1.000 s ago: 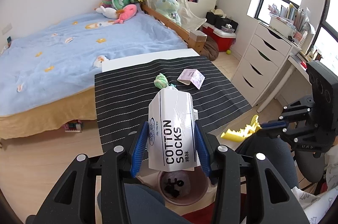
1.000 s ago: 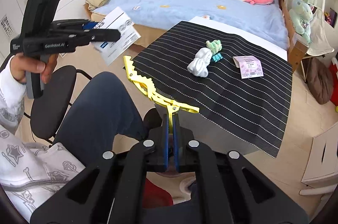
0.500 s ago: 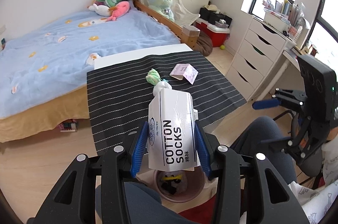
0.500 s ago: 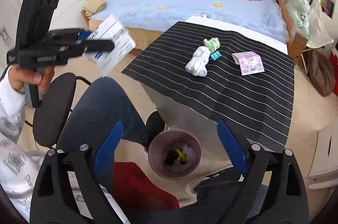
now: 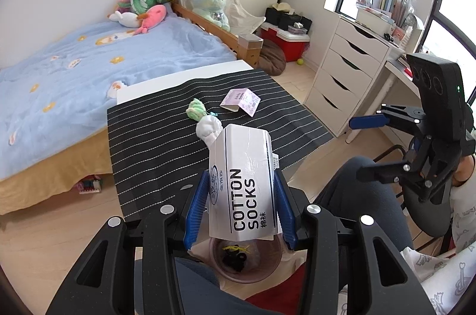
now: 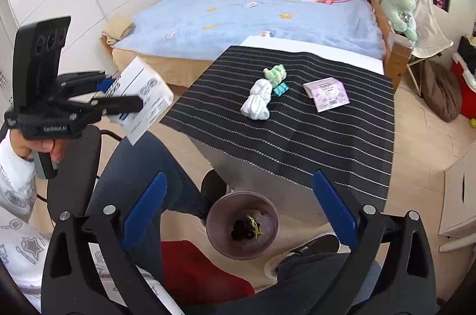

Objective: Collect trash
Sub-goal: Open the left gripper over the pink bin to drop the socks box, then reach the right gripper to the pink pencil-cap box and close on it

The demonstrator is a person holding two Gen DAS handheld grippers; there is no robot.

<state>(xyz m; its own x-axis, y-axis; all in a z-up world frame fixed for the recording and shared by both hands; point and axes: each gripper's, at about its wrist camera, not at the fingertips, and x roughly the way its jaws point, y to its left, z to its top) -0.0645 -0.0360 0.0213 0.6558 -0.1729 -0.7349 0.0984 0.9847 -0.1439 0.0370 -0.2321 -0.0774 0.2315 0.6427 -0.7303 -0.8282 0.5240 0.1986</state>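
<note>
My left gripper is shut on a white box printed "COTTON SOCKS", held tilted right above a pinkish waste bin on the floor. In the right wrist view that box hangs at the left in a person's hand. My right gripper hovers over the same bin; its jaws are opening wide and nothing is between them. A yellow clip lies in the bin on dark scraps. On the black striped cloth lie a pink paper packet, white socks and a green sock.
The low cloth-covered table stands against a blue bed with plush toys. A white drawer unit and desk are at the right. The person's legs, a black chair and a shoe crowd the bin.
My right gripper went from shut on the yellow clip to wide open, and the clip now lies in the bin. The left gripper kept hold of the box.
</note>
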